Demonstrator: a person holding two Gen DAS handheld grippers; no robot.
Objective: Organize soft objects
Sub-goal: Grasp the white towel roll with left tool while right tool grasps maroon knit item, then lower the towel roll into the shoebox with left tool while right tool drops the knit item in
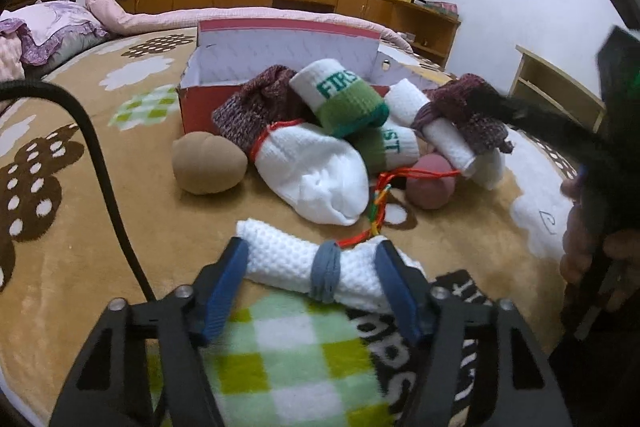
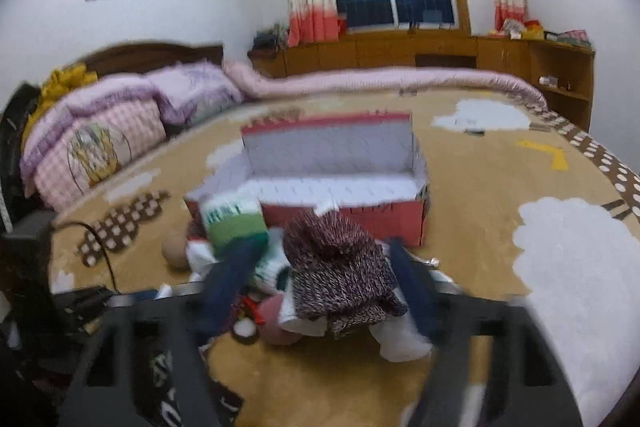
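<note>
My left gripper (image 1: pixel 312 251) is open, its blue fingers on either side of a rolled white knit cloth (image 1: pixel 288 255) tied with a grey band on the blanket. Beyond lie a white sock (image 1: pixel 316 179), green-and-white socks (image 1: pixel 344 95), maroon knit pieces (image 1: pixel 256 107), a tan ball (image 1: pixel 208 163) and a pink ball (image 1: pixel 430 183), in front of an open red box (image 1: pixel 200 107). My right gripper (image 2: pixel 324 251) is open around a maroon knit piece (image 2: pixel 340 267) on the pile; the view is blurred. The box (image 2: pixel 360 219) stands behind it.
The tan patterned blanket (image 1: pixel 80 227) covers the bed. A black cable (image 1: pixel 104 179) runs at the left. Pillows (image 2: pixel 120 131) and a rolled pink quilt (image 2: pixel 380 79) lie at the far side. Wooden cabinets (image 2: pixel 400 51) line the wall.
</note>
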